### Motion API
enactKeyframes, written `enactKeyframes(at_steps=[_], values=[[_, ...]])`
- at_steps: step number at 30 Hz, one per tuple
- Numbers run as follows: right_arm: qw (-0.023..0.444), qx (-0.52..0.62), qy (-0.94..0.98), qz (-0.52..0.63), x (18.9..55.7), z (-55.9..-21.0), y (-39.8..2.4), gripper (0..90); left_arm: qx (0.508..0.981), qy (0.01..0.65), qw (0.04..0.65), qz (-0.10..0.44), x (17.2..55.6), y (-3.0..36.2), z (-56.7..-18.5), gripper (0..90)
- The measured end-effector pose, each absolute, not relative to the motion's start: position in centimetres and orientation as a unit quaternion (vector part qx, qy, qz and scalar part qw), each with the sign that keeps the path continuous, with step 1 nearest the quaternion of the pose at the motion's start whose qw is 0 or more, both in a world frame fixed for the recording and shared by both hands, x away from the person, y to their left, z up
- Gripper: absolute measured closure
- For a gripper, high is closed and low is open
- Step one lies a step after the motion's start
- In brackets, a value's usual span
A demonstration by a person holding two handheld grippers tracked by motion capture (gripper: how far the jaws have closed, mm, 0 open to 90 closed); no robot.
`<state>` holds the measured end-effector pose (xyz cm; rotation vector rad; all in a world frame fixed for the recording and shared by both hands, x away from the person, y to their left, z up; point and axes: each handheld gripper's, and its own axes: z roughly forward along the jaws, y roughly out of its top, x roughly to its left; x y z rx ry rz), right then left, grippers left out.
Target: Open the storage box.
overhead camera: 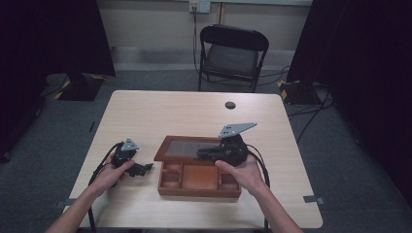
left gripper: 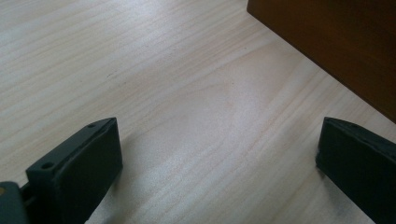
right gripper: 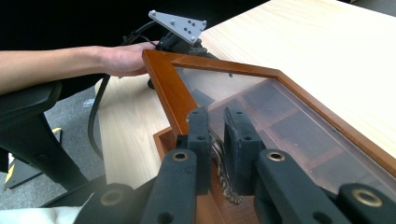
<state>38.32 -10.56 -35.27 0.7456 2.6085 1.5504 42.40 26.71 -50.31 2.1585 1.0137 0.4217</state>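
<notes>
At the left of the high view, the left gripper (overhead camera: 141, 168) is resting low on the pale wooden table (overhead camera: 145, 111), held in the person's left hand (overhead camera: 112, 175), with its jaws standing wide apart over bare tabletop and nothing between them; in the left gripper view a dark brown wall of the wooden box (left gripper: 336, 42) is lying just beyond the jaw on that view's right side. The box (overhead camera: 199, 187) is sitting near the middle of the table, toward the person's edge: a reddish-brown case split into small compartments, with a lid (overhead camera: 167, 148) made of a wooden frame around a clear pane, which is tilting up from the box and is being held raised. To the right, the right gripper (overhead camera: 206, 154), in the right hand (overhead camera: 243, 172), is reaching in over the box, and in the right gripper view its jaws are pressing together on a small ornate metal clasp (right gripper: 219, 163) at the lid's front edge. Through the pane the compartments are showing only dimly. The clasp is mostly covered by the jaws, so its shape is hard to make out. The box's inside is dark in the high view, and whether anything is lying in the compartments cannot be told. The left forearm is being cut off by the picture edge.
</notes>
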Motion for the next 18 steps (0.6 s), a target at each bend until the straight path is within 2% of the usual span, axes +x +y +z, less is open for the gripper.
enactKeyframes(at_steps=[18], values=[[0.015, 0.241, 0.831, 0.501, 38.92, -34.44, -10.58, 82.1, 0.838, 0.387, 0.348, 0.165, 42.44, 26.79, -50.27, 0.0]])
